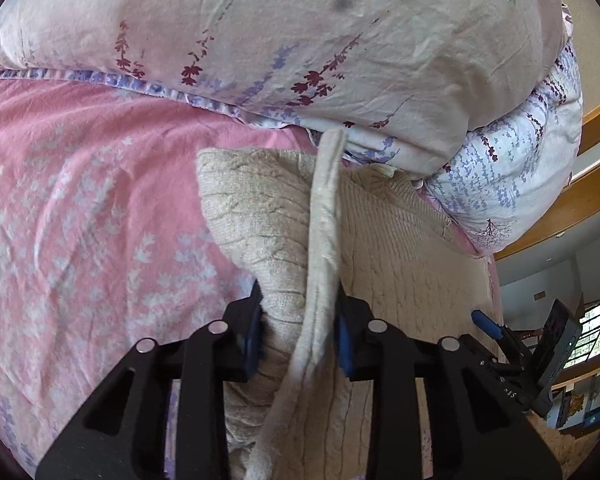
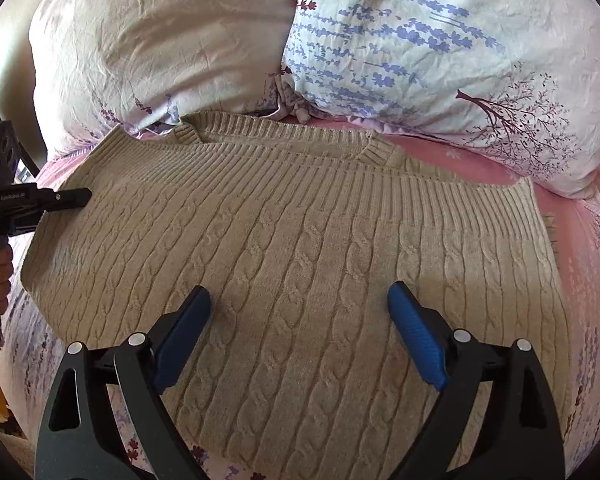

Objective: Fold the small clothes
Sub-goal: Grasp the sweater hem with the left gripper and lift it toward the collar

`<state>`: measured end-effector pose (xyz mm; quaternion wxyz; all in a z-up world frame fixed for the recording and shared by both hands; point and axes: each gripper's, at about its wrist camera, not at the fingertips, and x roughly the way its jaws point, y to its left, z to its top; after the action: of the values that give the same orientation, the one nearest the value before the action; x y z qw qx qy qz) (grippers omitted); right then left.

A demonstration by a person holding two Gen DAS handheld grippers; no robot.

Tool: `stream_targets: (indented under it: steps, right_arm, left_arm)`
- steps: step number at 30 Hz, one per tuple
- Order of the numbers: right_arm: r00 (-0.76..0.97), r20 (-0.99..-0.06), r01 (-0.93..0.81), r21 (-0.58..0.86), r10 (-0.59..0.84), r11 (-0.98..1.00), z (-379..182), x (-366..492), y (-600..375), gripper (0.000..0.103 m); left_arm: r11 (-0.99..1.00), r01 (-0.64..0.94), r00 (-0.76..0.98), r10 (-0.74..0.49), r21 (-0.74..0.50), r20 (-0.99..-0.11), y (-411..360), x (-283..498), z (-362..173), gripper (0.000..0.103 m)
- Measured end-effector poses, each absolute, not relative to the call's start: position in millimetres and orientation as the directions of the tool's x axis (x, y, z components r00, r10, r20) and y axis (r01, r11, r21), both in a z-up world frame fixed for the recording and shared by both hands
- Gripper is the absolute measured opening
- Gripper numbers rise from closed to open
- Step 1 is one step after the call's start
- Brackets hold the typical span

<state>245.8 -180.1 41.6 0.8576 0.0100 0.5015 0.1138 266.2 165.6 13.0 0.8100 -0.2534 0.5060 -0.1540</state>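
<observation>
**Thin pinch on the sweater's edge, with the other side unheld**

The beige cable-knit sweater is lying spread on the pink floral bedsheet, its ribbed band running just in front of the heaped white floral quilt.

The left gripper is clamping the sweater's left edge: its blue pads are pressing on a bunched ridge of knit that is standing up between them. The right gripper is hovering over the sweater's near middle with its jaws spread wide and nothing between them; whether its tips are touching the knit I cannot tell.

Risks, as I am judging them:

- The pinch is taking in only a narrow ridge of loose, stretchy knit. If the left hand is lifting quickly, the fabric is likely to be slipping out or stretching rather than carrying over.
- Whether both layers are caught is not visible. With one layer only, the fold would be peeling the sweater open.
- With the right side free, pulling from the left is liable to be dragging the whole sweater across the sheet, skewing the fold line.
- The band is sitting beside the quilt, so a carried edge could be snagging on it.
</observation>
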Motion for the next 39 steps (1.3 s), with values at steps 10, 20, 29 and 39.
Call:
stream_targets:
  steps: [10,20,29,39]
  right_arm:
    - [0.574,-0.8,0.035,0.237,0.174,0.971,66.2,190.3,-268.2,0.092]
    - [0.599,-0.791,0.184,0.285,0.123,0.941,73.5,131.6,-366.6,0.092]
    - [0.596,-0.801,0.311,0.297,0.058,0.903,72.7,92.7,-449.9,0.092]
    - [0.584,-0.81,0.372,0.323,0.051,0.87,62.5,70.8,-491.6,0.092]
  left_arm:
    - [0.751,0.011,0.51,-0.572,-0.66,-0.643,122.7,262.6,65.9,0.021]
    - [0.642,0.041,0.509,-0.672,-0.765,-0.537,-14.2,266.2,96.6,0.021]
    - [0.631,0.063,0.418,-0.72,-0.773,-0.554,-146.6,274.5,78.3,0.02]
    - [0.761,0.08,0.276,-0.637,-0.644,-0.719,-250.1,282.1,40.6,0.045]
